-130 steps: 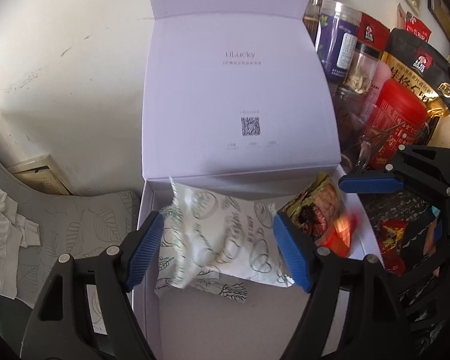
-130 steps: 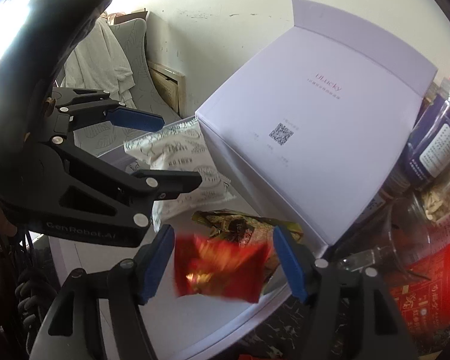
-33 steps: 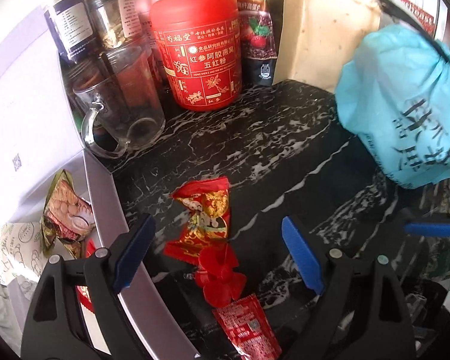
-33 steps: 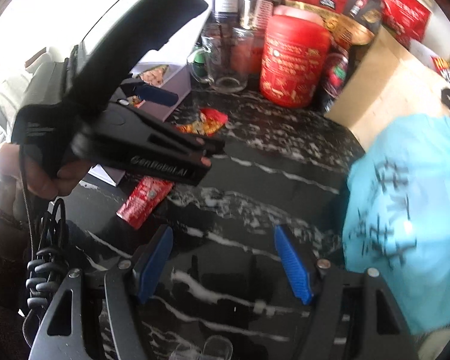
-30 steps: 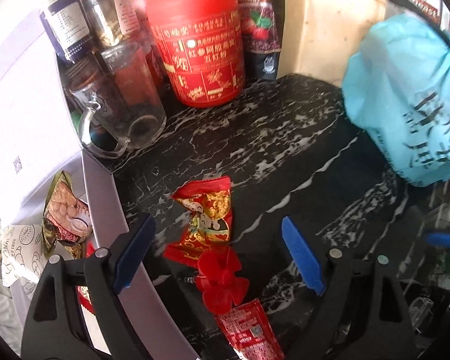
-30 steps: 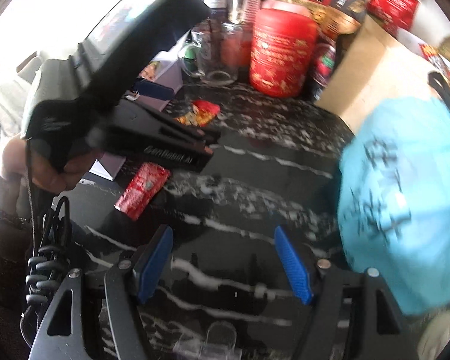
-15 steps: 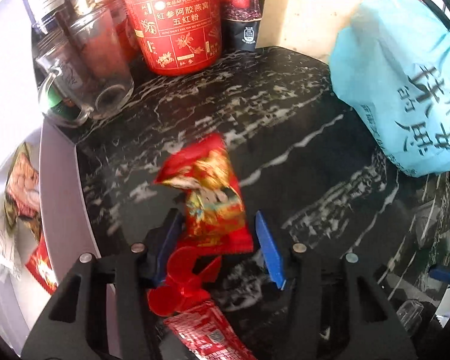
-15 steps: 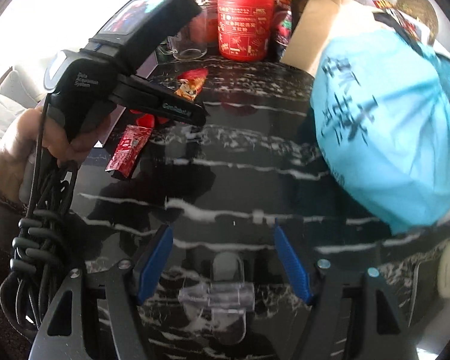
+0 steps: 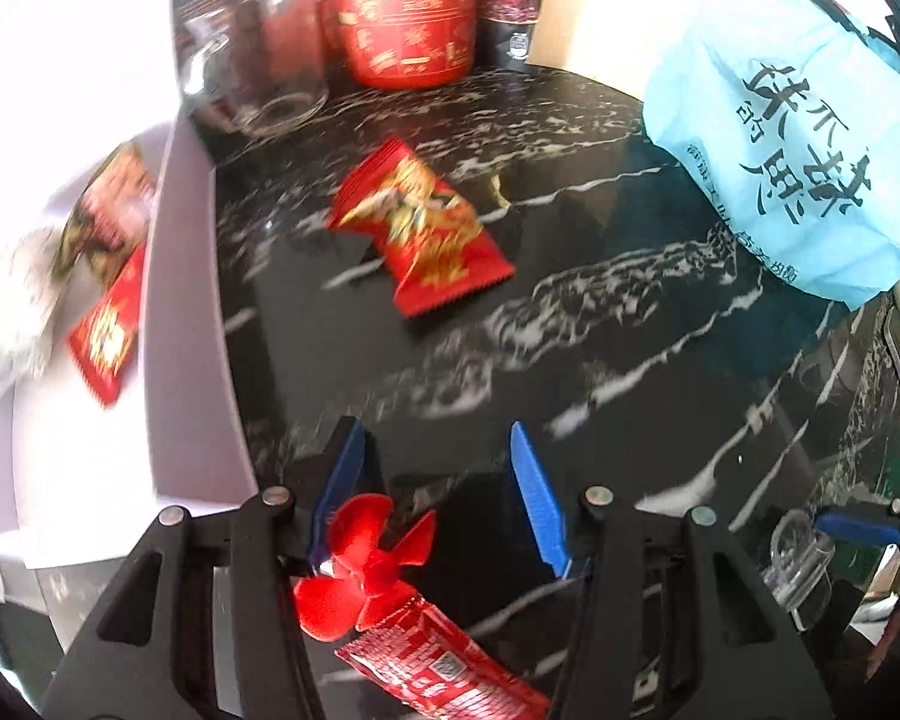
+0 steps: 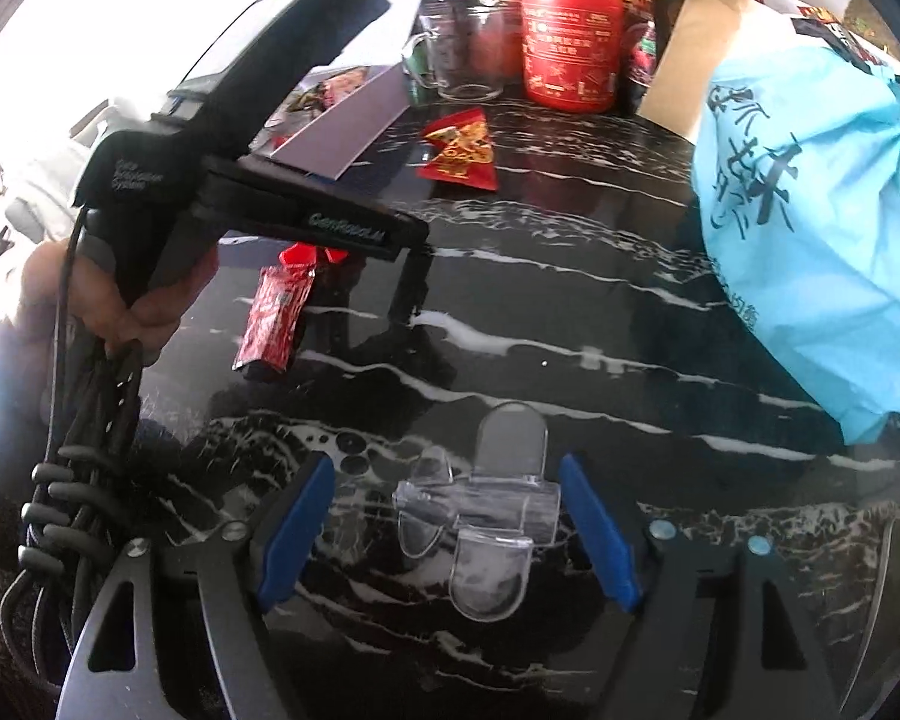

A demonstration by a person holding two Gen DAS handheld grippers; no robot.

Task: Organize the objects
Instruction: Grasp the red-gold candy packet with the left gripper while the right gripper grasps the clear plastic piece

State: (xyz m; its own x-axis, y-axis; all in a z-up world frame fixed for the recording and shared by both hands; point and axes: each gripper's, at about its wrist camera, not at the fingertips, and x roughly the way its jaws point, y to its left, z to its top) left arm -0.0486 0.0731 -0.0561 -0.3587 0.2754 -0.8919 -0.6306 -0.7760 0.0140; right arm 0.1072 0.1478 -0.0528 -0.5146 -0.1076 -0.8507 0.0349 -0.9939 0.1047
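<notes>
My left gripper (image 9: 438,492) is open and empty above the black marble table (image 9: 630,312). A red and gold snack packet (image 9: 420,228) lies on the table ahead of it, clear of the fingers; it also shows in the right wrist view (image 10: 462,150). A red plastic propeller (image 9: 360,564) and a red sachet (image 9: 438,666) lie under the left finger. My right gripper (image 10: 444,528) is open around a clear plastic clip (image 10: 486,516) on the table. The white box (image 9: 192,324) at the left holds several packets (image 9: 111,324).
A light blue bag (image 9: 798,138) fills the right side. A red canister (image 9: 414,12), a glass mug (image 9: 258,60) and jars stand at the back. A cardboard box (image 10: 690,42) stands behind the bag. The left gripper's body (image 10: 258,150) crosses the right wrist view.
The left gripper had narrowed around the red and gold packet; now it has pulled back and stands open, with the packet lying free further ahead. The right gripper has come down around the clear clip.
</notes>
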